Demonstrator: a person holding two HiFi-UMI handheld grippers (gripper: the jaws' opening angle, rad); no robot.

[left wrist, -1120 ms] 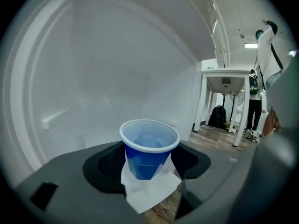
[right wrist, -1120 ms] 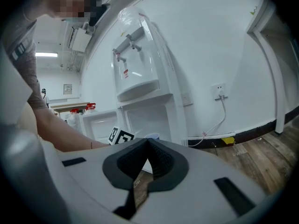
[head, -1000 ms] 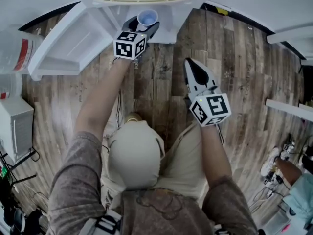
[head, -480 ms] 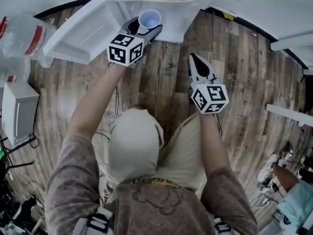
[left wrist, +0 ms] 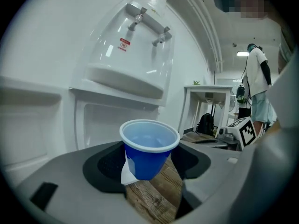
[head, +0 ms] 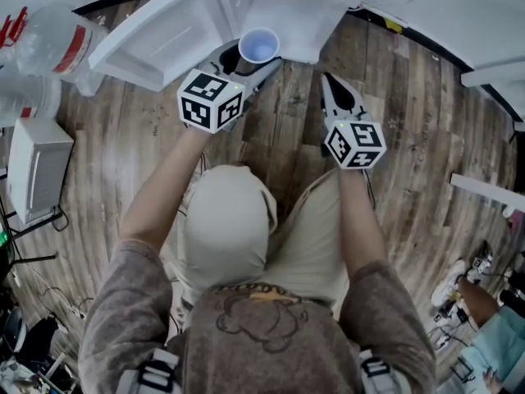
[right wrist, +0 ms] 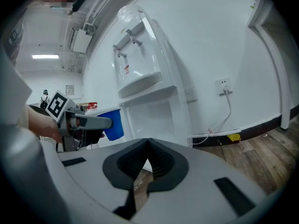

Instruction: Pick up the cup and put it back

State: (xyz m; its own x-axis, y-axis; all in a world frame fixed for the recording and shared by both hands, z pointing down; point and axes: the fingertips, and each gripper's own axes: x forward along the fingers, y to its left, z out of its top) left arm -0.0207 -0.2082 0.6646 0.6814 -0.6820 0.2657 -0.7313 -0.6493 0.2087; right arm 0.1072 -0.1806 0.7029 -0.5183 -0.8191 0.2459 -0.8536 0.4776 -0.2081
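A blue plastic cup [head: 258, 46] with a white rim stands upright between the pads of my left gripper [head: 253, 58], which is shut on it. In the left gripper view the cup [left wrist: 148, 150] hangs in the air in front of the white water dispenser [left wrist: 122, 76], below its two taps [left wrist: 148, 21]. My right gripper [head: 331, 82] is to the right of it, shut with nothing in it. The right gripper view shows its jaws [right wrist: 148, 146] closed, with the cup [right wrist: 112, 124] and the left gripper [right wrist: 91, 123] at the left.
The dispenser's lower cabinet door [head: 152, 43] stands open to the left. Large water bottles [head: 49, 52] and a white box [head: 33, 175] are on the wooden floor at the left. A wall socket with a cable [right wrist: 224, 85] is to the right; a person [left wrist: 258, 87] stands by a table [left wrist: 205, 94].
My left gripper has lifted the cup higher in front of the dispenser, so it looks larger in the head view. The right gripper has kept still.
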